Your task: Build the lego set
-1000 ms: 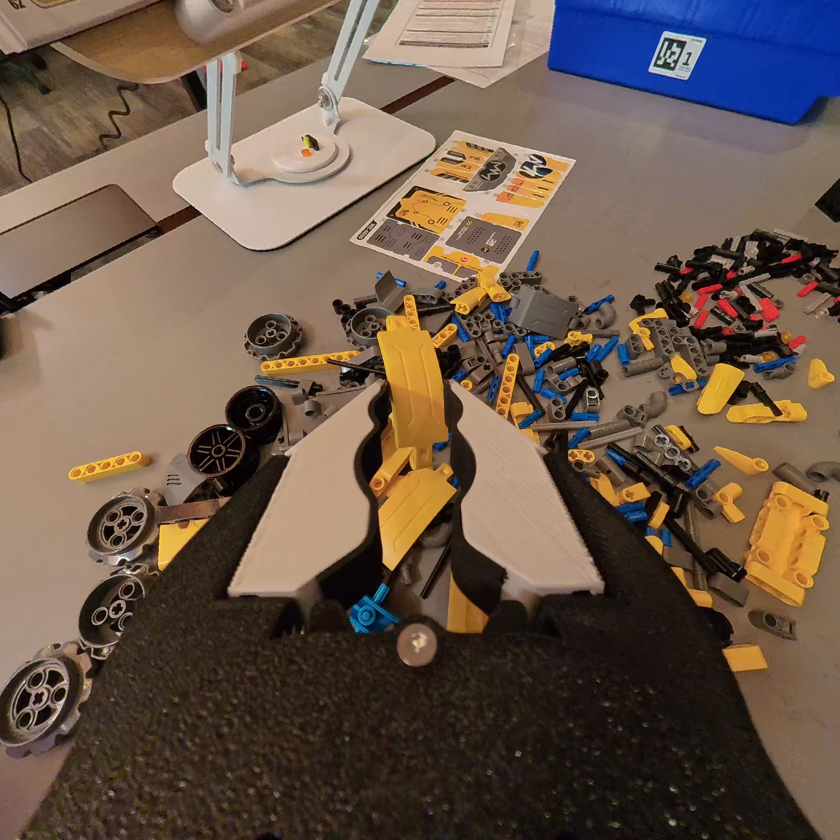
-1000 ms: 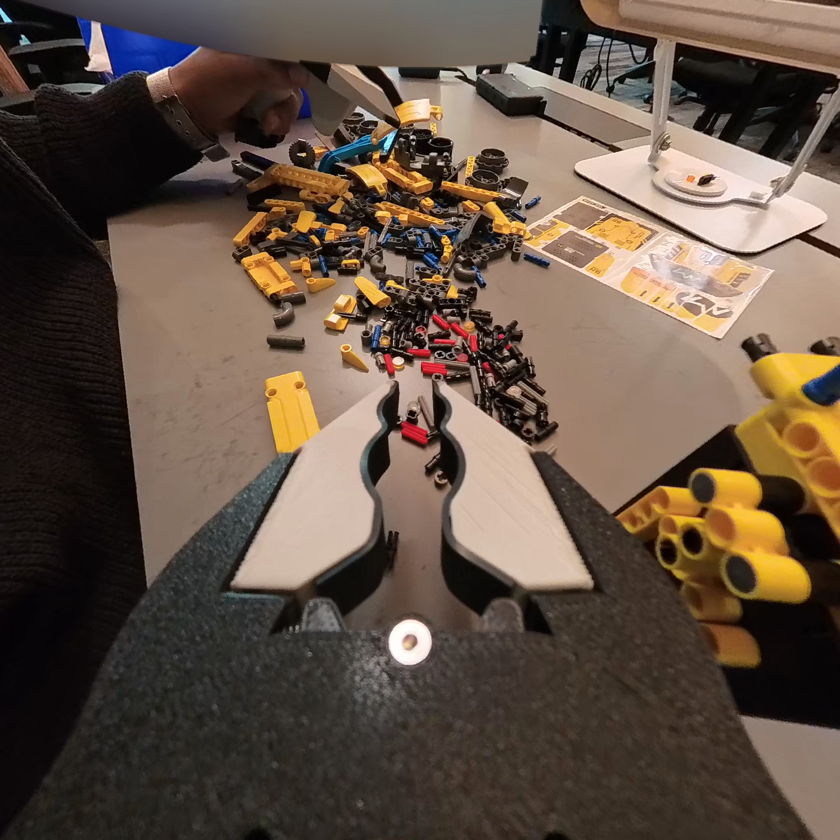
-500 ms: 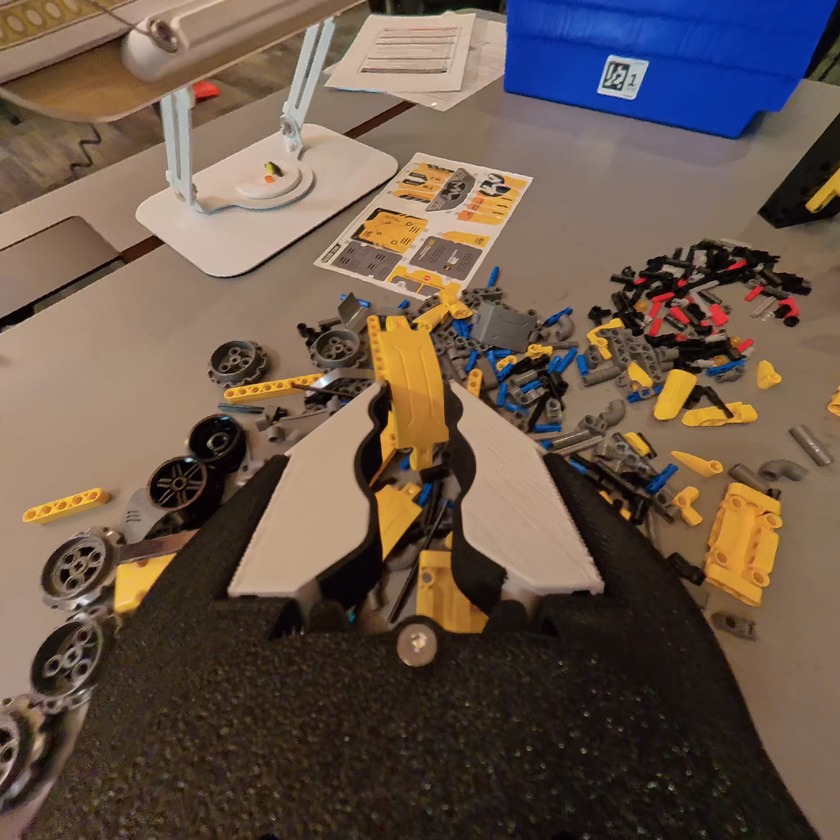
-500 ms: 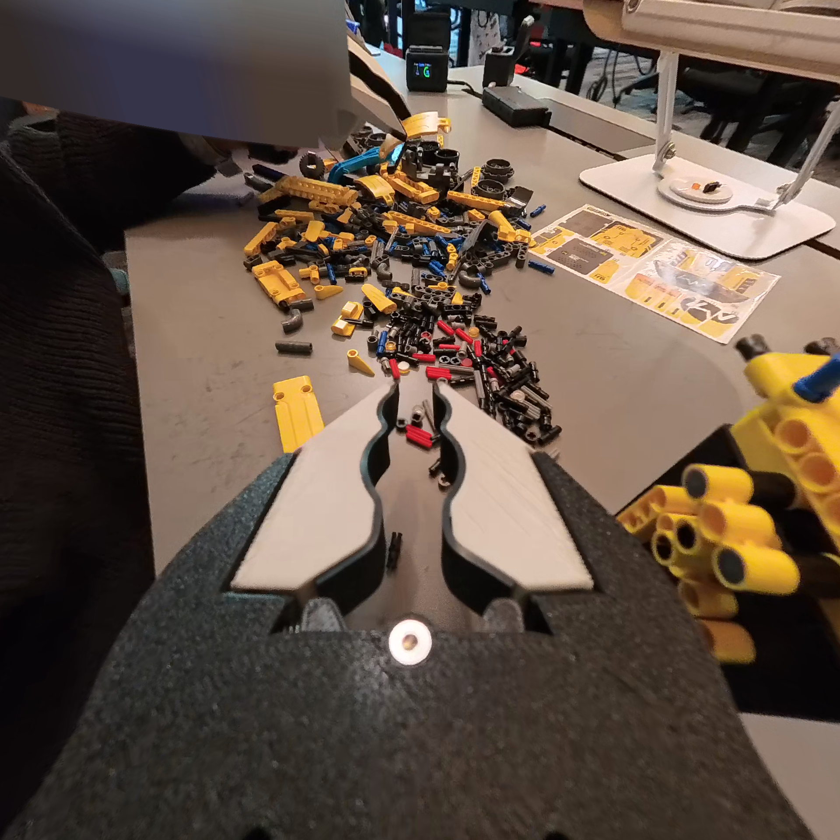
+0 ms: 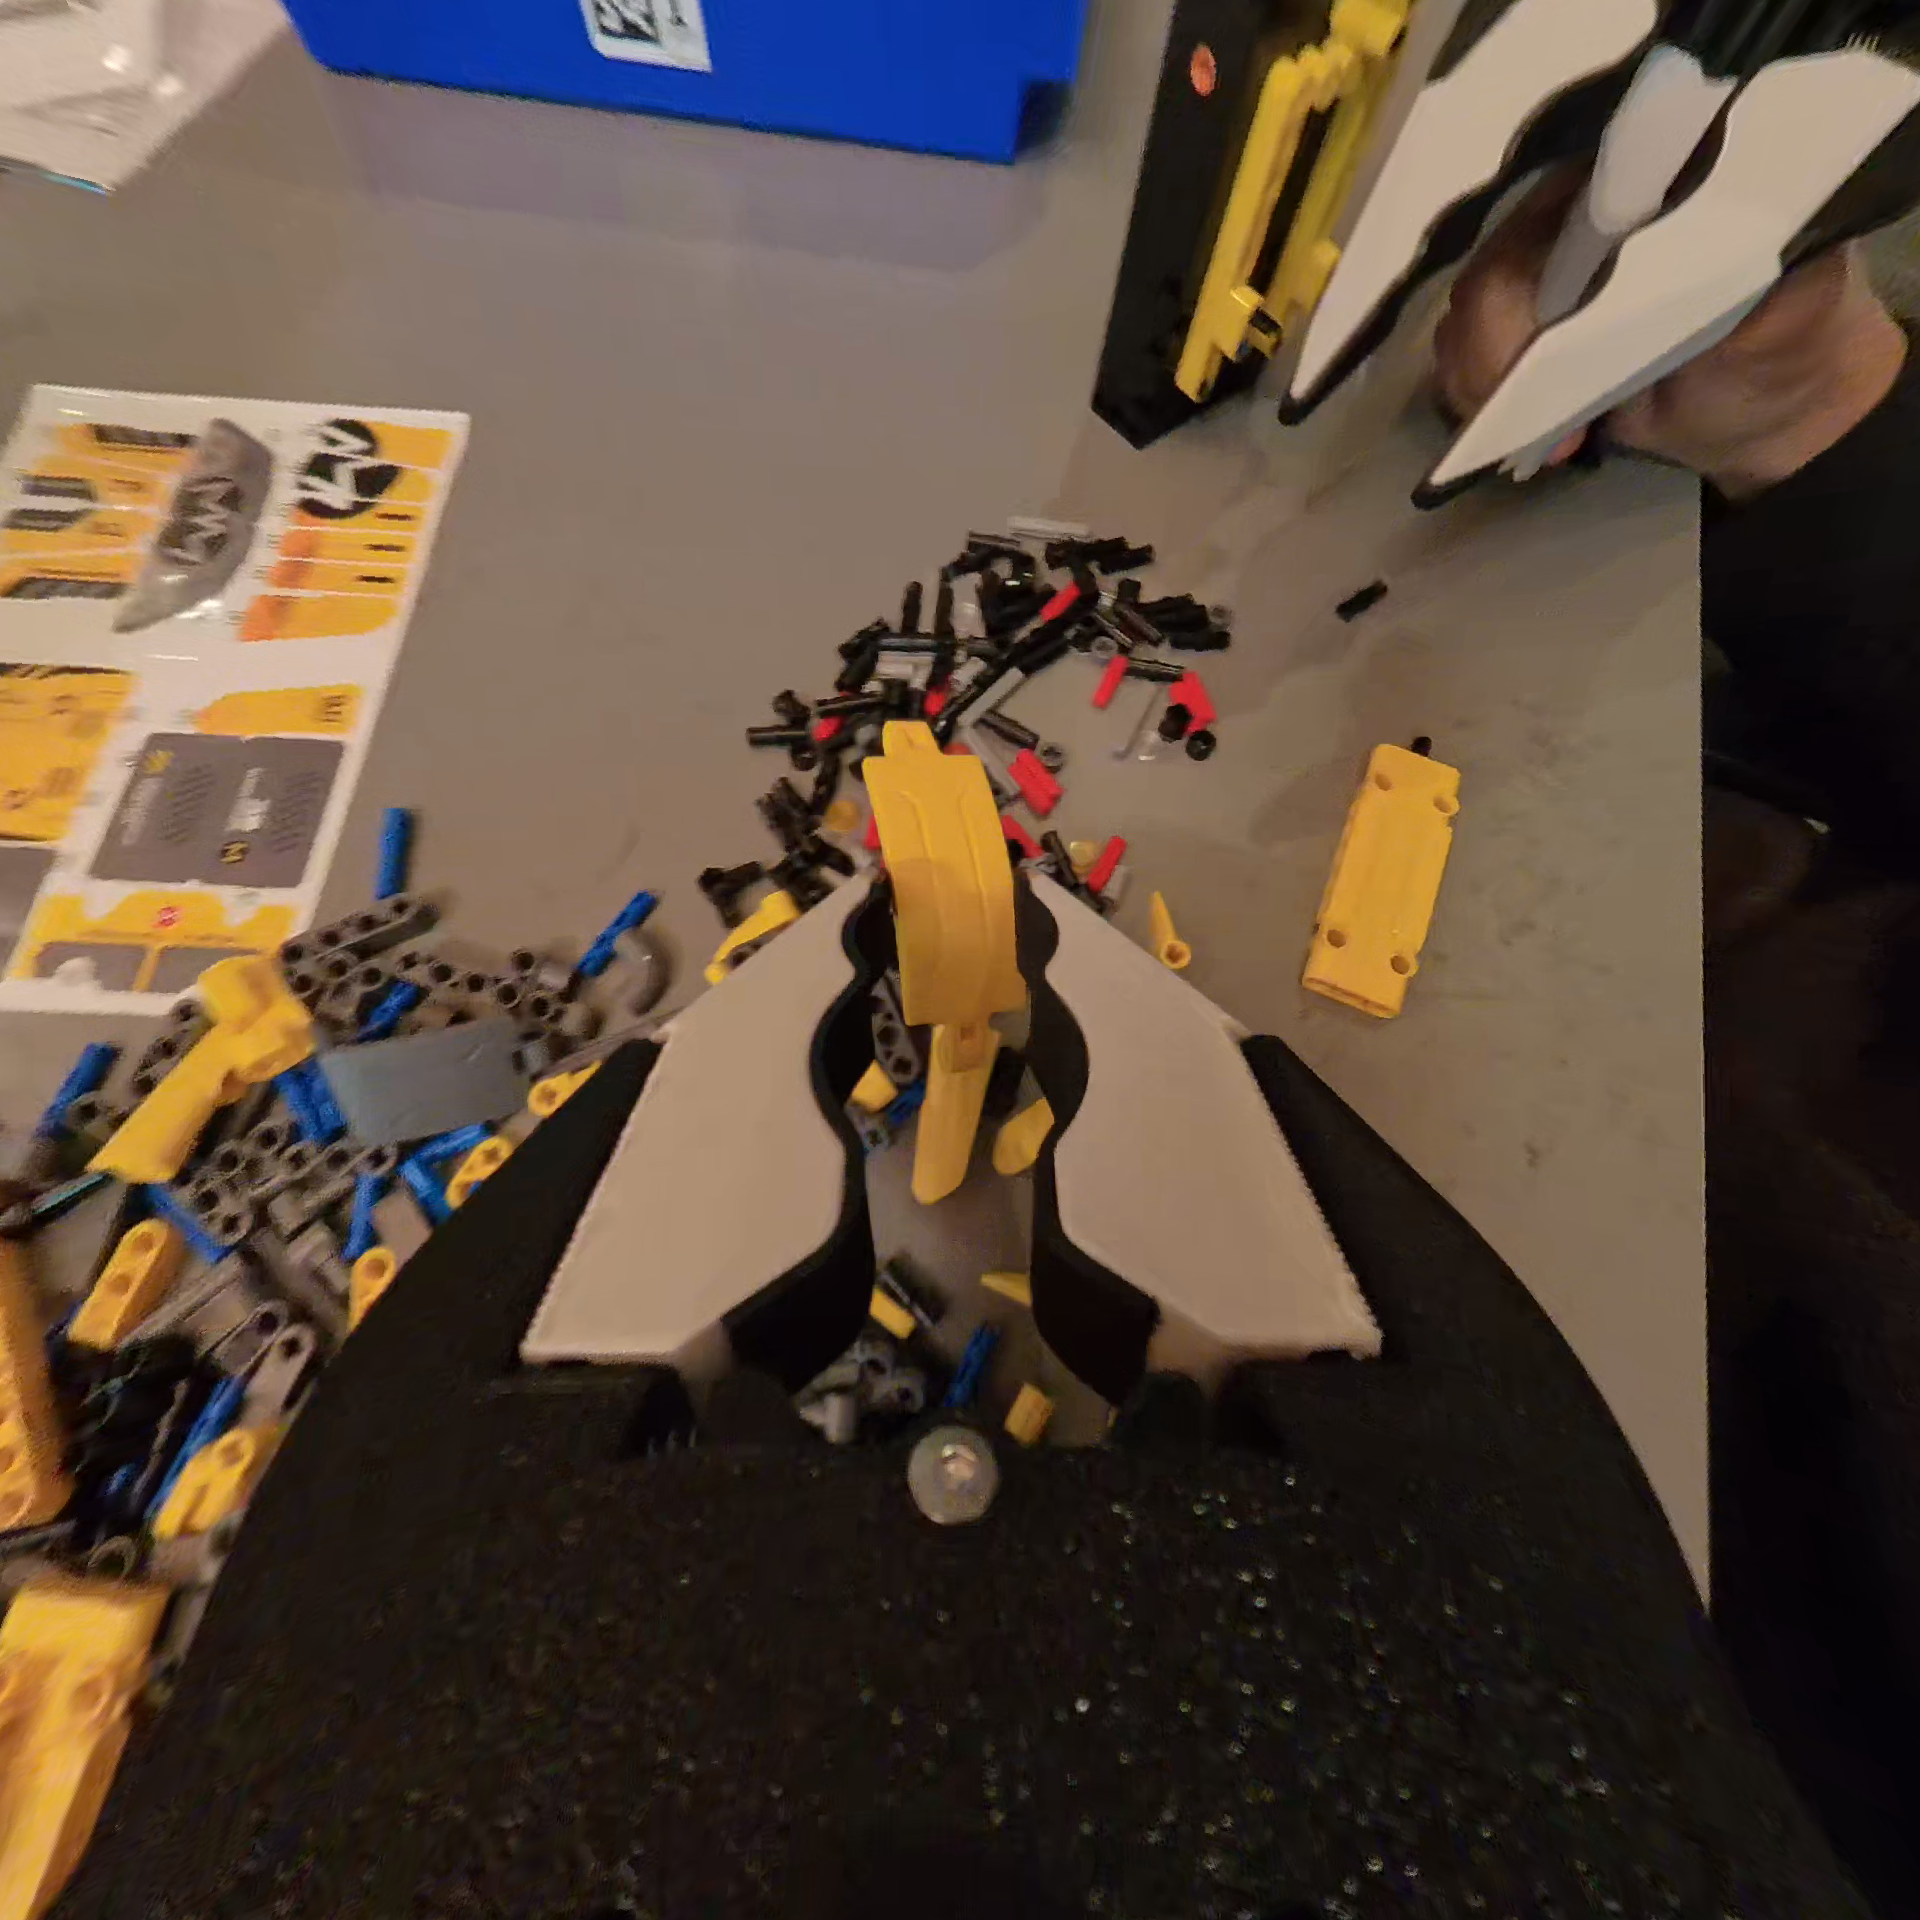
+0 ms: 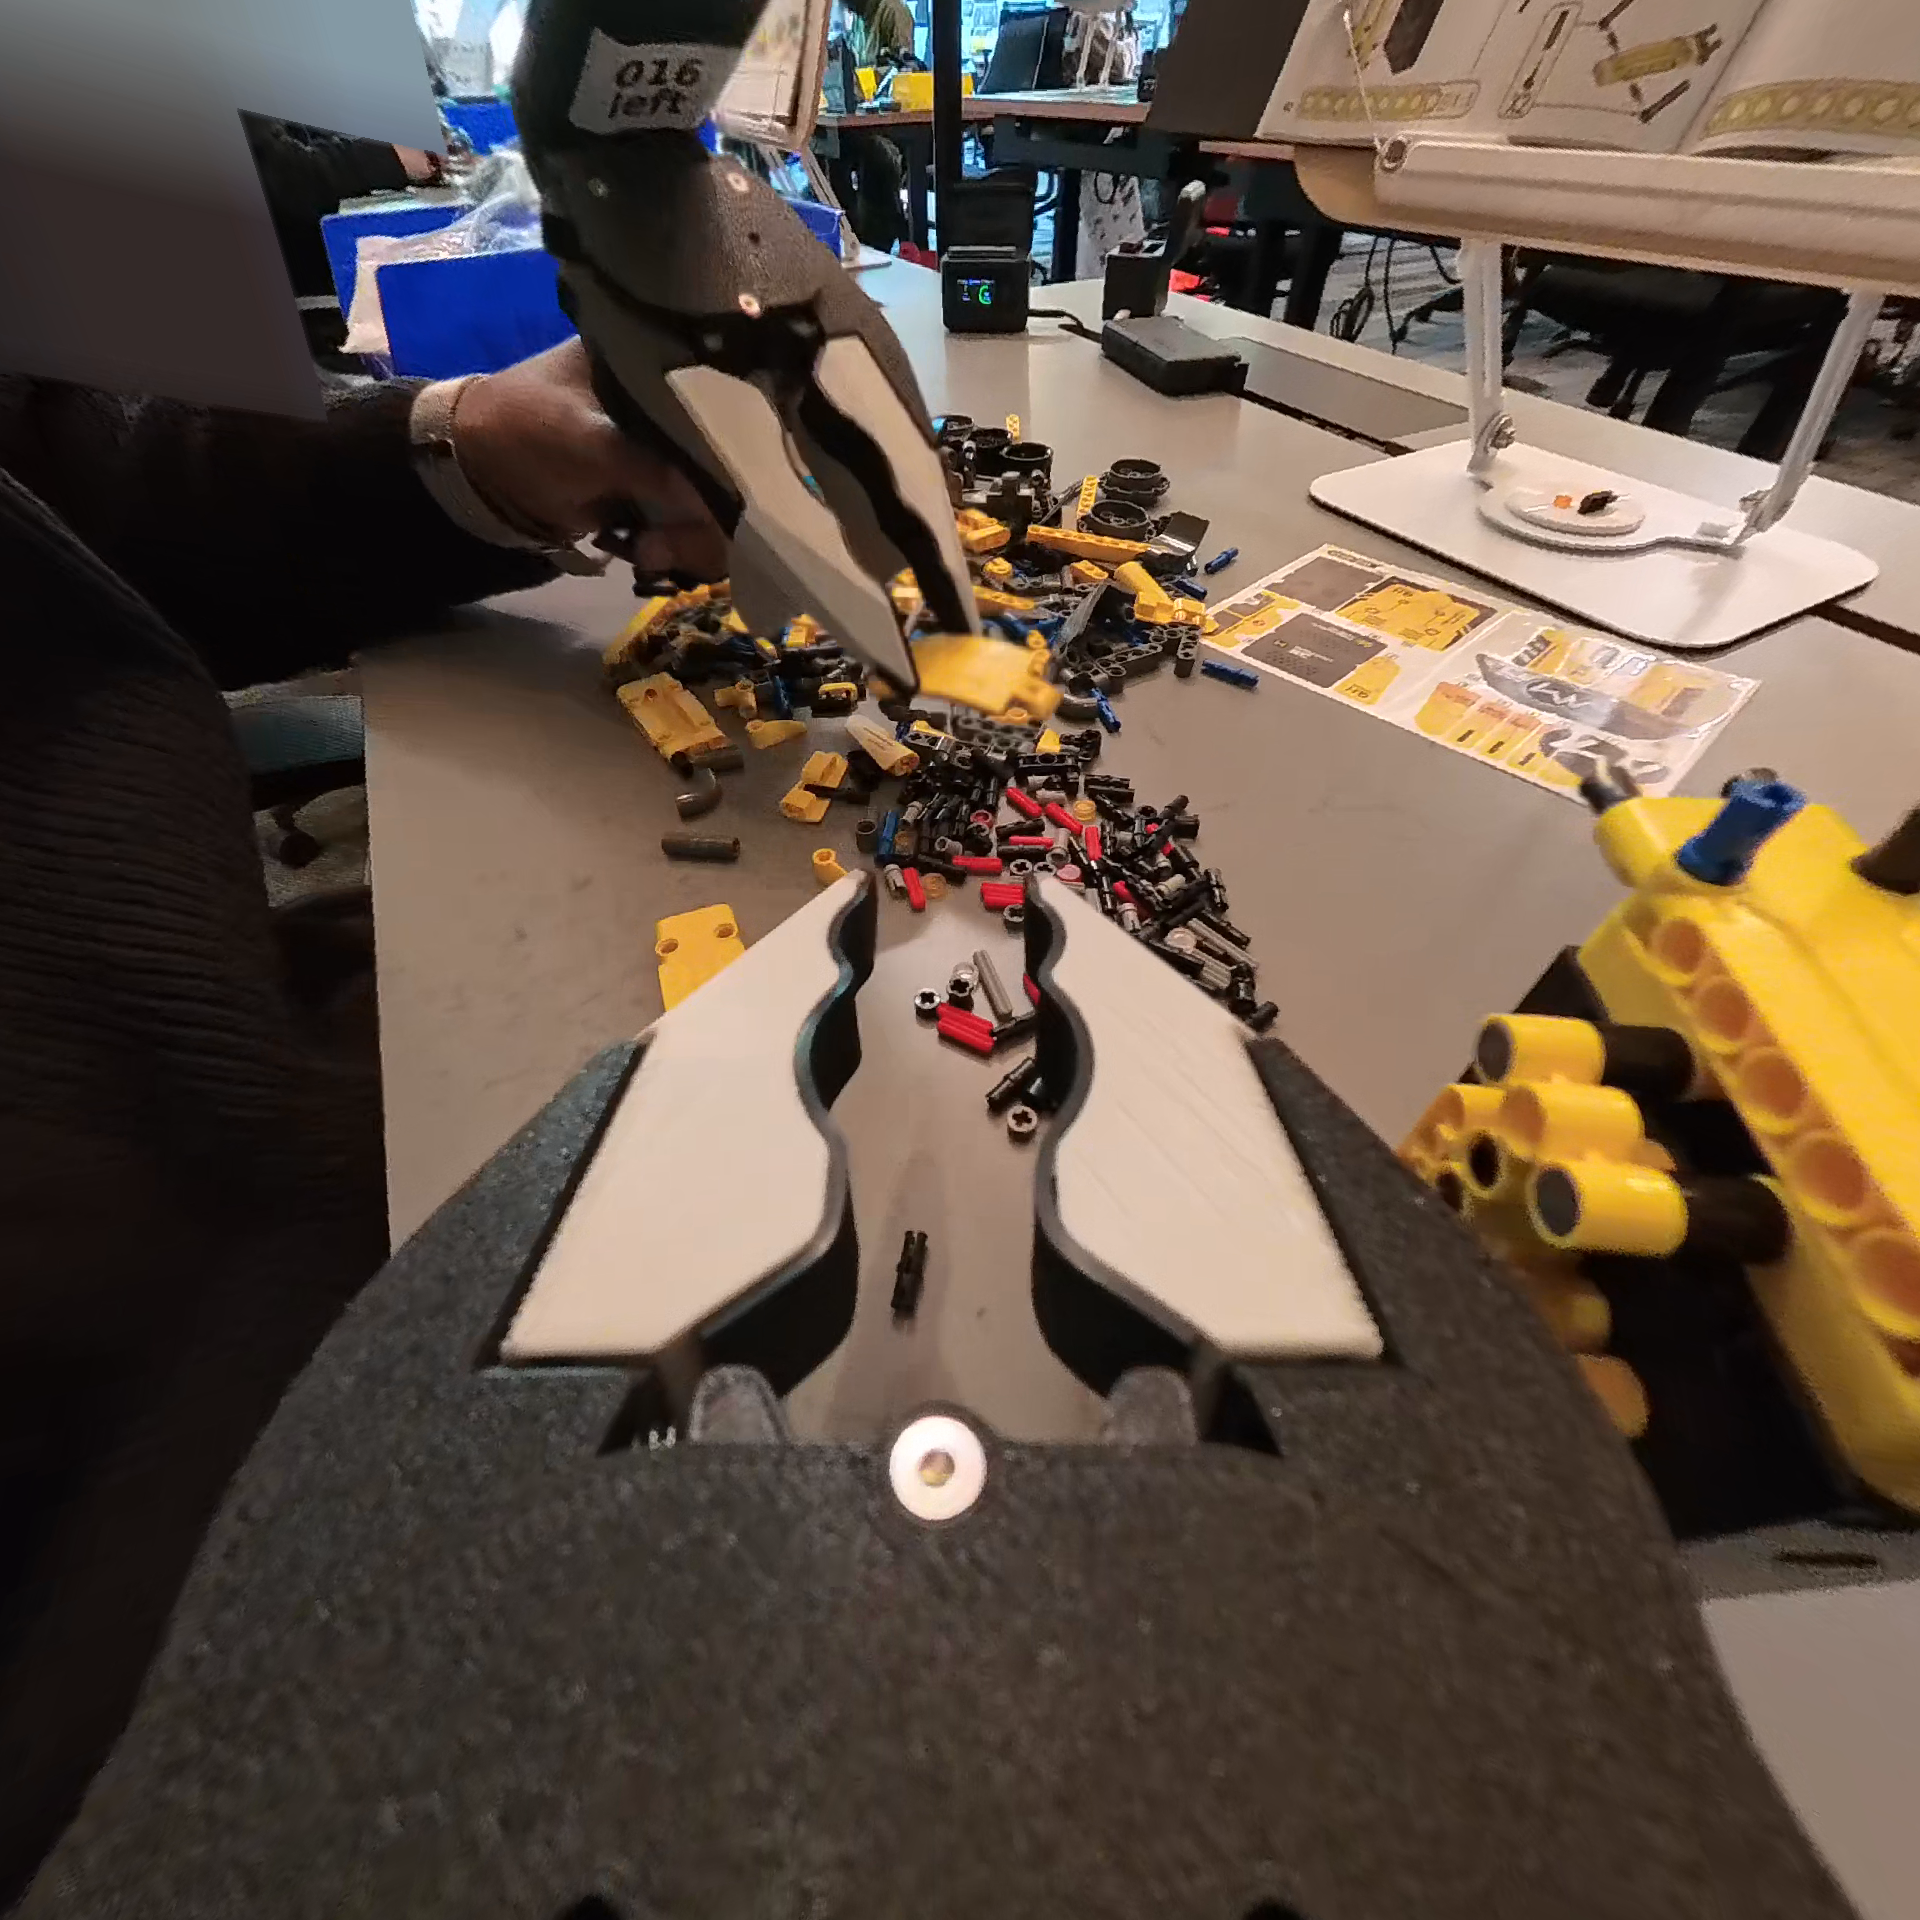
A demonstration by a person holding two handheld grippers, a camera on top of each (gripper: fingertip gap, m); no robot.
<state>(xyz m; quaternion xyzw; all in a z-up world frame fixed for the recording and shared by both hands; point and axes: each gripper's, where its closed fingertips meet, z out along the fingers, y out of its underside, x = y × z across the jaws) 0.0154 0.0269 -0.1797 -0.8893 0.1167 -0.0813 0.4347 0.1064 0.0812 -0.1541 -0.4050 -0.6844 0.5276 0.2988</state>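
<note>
My left gripper (image 5: pixel 943 914) is shut on a curved yellow panel (image 5: pixel 940 883) and holds it in the air above a pile of black and red pins (image 5: pixel 997 665). In the right wrist view the left gripper (image 6: pixel 920 665) shows with the yellow panel (image 6: pixel 982 670) at its tips. My right gripper (image 6: pixel 948 891) is open and empty, low over the near end of the pins (image 6: pixel 1060 831). It also shows in the left wrist view (image 5: pixel 1361 457) at the top right, held by a hand. A yellow and black assembly (image 6: pixel 1714 1091) stands just right of it.
A mixed pile of yellow, grey and blue parts (image 5: pixel 312 1091) lies at the left. A flat yellow panel (image 5: pixel 1377 883) lies near the table's edge (image 5: pixel 1704 935). A sticker sheet (image 6: pixel 1475 665), a white stand base (image 6: pixel 1600 551) and a blue bin (image 5: pixel 675 62) are farther off. The grippers' ends are close to 12 cm from one another. The white stand base (image 6: pixel 1600 551) lies some 35 cm from my left tips, 40 cm from my right tips.
My left gripper has lifted the yellow panel off the mixed pile and swung right, over the pins and nearer the right gripper. My right gripper has hardly moved.
</note>
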